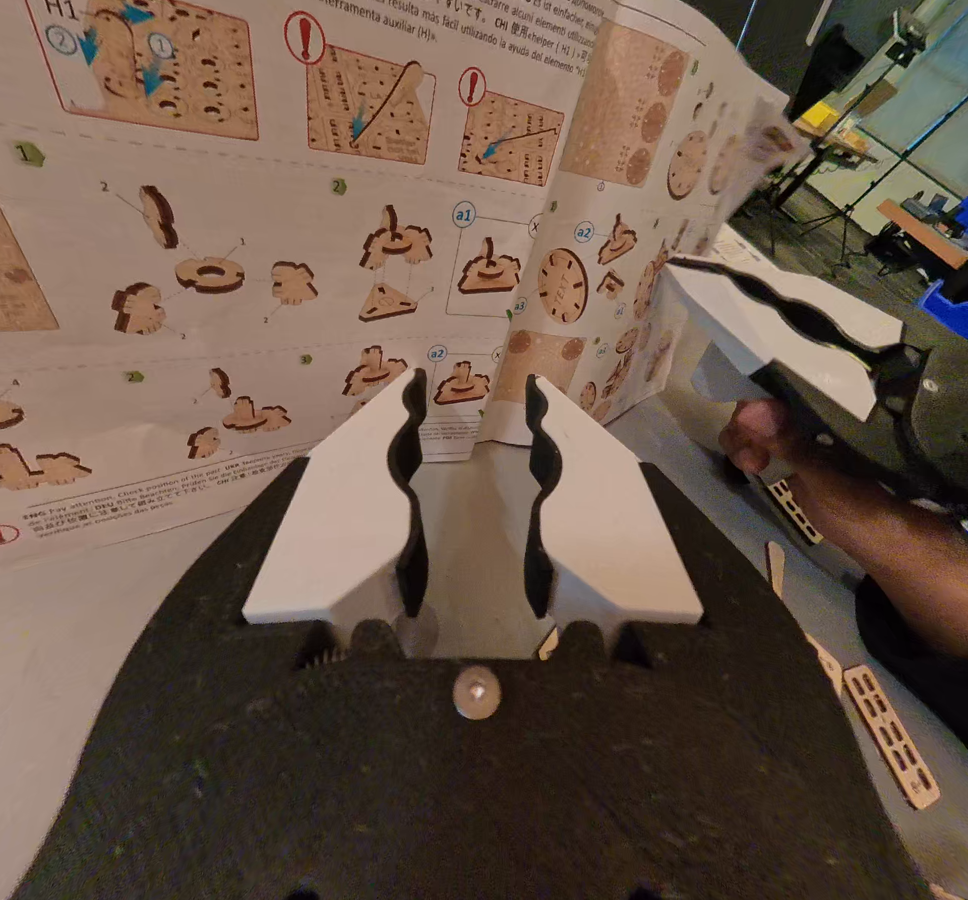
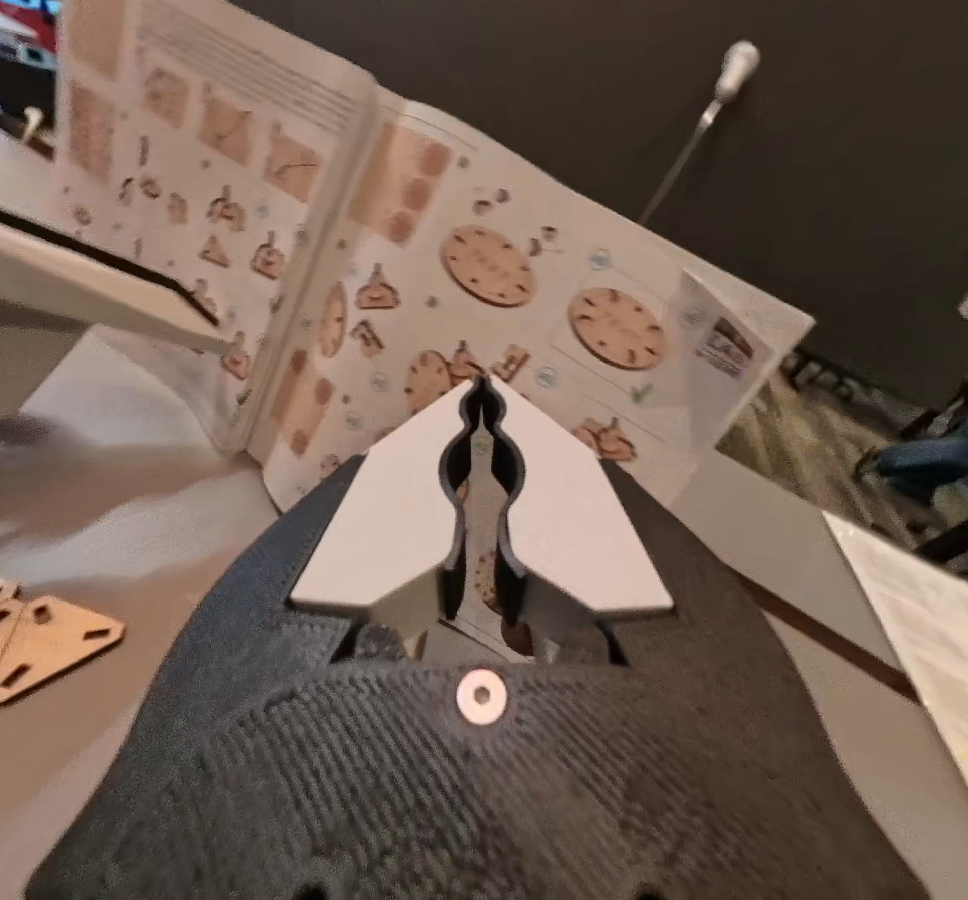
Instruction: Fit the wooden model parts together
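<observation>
White paper booklet stands open on the grey table, w/ lots of printed words and pics of tan wood parts. The words are in many tongues, plus red warning marks and small number tags. Its top and left side are cut off in the left wrist view; in the right wrist view the pages are too blurry to read.

Left gripper has its 2 white fingers apart w/ nothing between them. The tips are right at the bottom edge of the booklet, near the fold; can't tell if they touch it.

Right gripper has its tips pressed together. In the left wrist view it sits at the right side of the booklet, at a blurry page edge. Can't tell if a page is pinched there. A hand holds it; the arm runs off the pic.

Wood bits: 2 slotted strips by the arm, partly hidden, and 1 flat tan piece w/ slots, cut off at the left. 1 white sheet at far right, also cut off. The room behind is dark, w/ black stands hard to make out
</observation>
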A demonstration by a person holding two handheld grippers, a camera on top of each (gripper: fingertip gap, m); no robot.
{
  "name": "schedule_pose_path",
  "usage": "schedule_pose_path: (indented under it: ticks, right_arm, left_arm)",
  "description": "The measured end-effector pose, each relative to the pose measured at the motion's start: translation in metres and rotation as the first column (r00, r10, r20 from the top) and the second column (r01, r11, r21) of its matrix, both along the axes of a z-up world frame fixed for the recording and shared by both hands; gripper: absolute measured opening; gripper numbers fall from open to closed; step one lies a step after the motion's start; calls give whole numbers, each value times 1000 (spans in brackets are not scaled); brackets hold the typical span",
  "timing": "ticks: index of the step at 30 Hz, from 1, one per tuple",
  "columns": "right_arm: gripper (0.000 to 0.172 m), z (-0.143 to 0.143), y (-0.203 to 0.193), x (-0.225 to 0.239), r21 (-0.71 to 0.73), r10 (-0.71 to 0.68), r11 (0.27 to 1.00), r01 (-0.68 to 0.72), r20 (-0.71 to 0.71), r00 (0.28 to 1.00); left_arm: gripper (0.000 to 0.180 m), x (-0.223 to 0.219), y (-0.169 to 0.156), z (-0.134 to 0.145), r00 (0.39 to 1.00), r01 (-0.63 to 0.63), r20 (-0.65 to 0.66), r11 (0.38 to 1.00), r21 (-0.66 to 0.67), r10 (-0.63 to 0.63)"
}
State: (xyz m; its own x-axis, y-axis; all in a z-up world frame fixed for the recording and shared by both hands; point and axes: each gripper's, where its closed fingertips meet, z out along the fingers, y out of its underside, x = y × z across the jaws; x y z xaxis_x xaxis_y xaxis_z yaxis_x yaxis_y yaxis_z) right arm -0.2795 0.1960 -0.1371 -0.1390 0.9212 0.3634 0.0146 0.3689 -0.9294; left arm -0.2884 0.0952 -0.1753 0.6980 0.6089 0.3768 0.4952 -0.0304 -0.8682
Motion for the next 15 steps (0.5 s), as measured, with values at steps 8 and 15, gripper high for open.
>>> schedule_pose_path:
  ticks: [8, 15]
  right_arm:
    - [0, -2, 35, -6, -150, -69, 986, 78, 65, 995]
    - [30, 23, 48, 8, -251, -76, 967, 47, -108, 991]
  left_arm:
    - [36, 0, -1, 1, 1000, 0, 5, 1000, 14, 0]
    - [38, 2, 1, 4, 1000, 24, -13, 999, 29, -24]
